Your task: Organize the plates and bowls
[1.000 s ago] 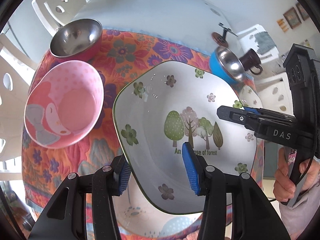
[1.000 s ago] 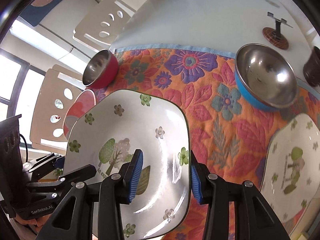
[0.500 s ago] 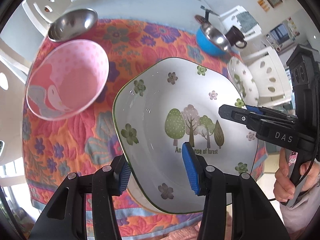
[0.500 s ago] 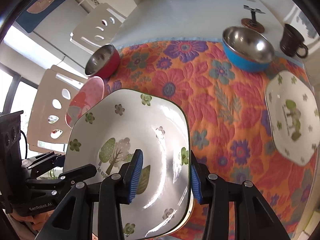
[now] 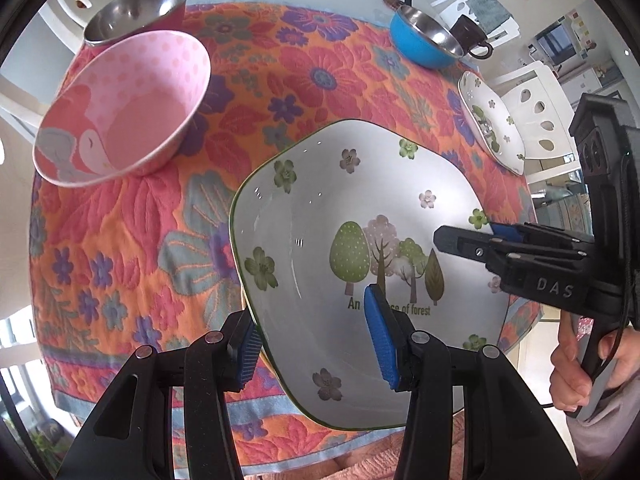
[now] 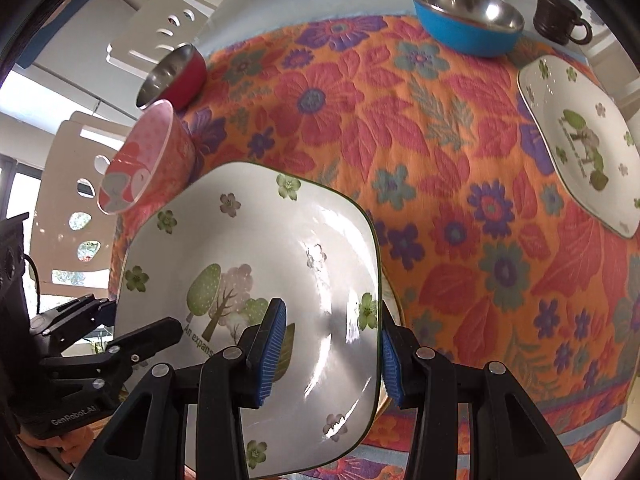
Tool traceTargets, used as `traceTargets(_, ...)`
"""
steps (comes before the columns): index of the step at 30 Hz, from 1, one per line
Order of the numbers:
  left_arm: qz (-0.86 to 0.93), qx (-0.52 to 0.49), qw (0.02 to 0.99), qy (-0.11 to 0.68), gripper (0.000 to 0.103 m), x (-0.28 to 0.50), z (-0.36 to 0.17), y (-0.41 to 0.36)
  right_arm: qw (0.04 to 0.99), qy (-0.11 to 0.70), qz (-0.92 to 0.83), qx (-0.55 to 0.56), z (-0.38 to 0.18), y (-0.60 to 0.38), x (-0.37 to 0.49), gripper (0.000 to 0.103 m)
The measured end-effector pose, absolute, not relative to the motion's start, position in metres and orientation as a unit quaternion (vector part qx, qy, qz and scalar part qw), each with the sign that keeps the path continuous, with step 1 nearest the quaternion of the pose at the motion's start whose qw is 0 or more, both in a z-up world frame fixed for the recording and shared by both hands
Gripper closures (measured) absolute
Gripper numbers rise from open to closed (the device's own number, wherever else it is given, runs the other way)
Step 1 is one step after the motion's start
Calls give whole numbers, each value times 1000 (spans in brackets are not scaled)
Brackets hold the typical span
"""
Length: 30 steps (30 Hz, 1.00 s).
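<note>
Over the near edge of the orange flowered tablecloth (image 5: 304,80), both grippers are carrying the big white square plate with painted trees (image 5: 352,216). Left gripper (image 5: 316,340) is clamped on its left rim, one blue pad inside and one under it, and the right gripper (image 6: 330,348) pinches the opposite rim the same way. Pink cartoon bowl (image 5: 120,108) sits far left, just in front of the red-sided steel bowl (image 5: 136,12). Blue-sided steel bowl (image 6: 468,20), dark brown mug (image 6: 560,14) and a smaller matching plate (image 6: 580,140) are far right.
</note>
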<state>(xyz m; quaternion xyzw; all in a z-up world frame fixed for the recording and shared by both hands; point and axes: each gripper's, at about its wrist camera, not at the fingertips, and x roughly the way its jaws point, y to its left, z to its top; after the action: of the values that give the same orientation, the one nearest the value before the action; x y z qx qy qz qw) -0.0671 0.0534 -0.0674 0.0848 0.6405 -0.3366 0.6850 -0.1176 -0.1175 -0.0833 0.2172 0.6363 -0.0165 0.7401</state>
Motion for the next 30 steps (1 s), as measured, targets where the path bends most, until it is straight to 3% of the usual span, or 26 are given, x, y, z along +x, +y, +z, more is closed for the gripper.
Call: traceTargets(30,-315,97,661,674,59,-76,-95,49,713,671,-31,200,-107,-108,-126,61)
